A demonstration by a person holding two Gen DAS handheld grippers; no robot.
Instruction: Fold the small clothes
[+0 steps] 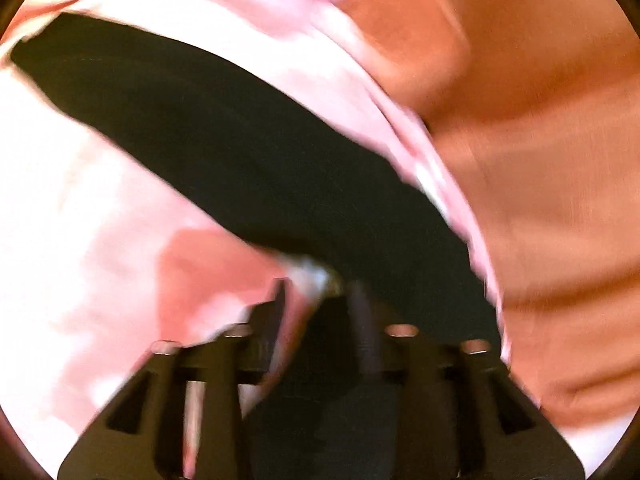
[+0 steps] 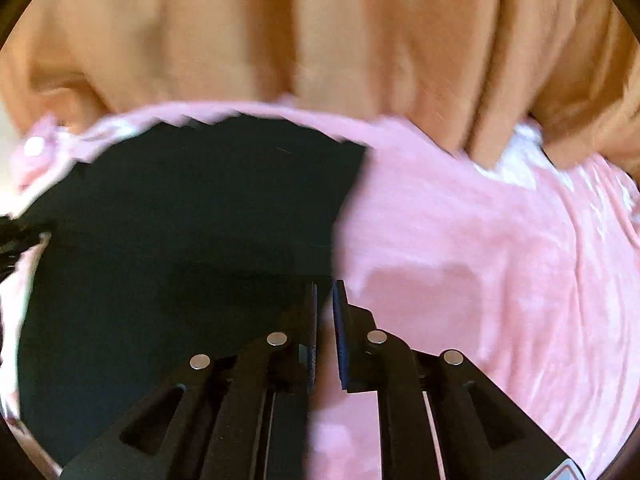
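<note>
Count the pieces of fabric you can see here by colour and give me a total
Black: 1, the black garment lying flat.
Pink: 1, the pink plush blanket under it.
Orange-tan: 1, the orange-tan fabric bunched along the blanket's far edge.
Total: 3 fabrics. Blur could hide more.

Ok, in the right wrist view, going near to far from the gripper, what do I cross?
Right gripper → edge where the dark garment meets the pink fleece cover → orange fabric farthest back.
</note>
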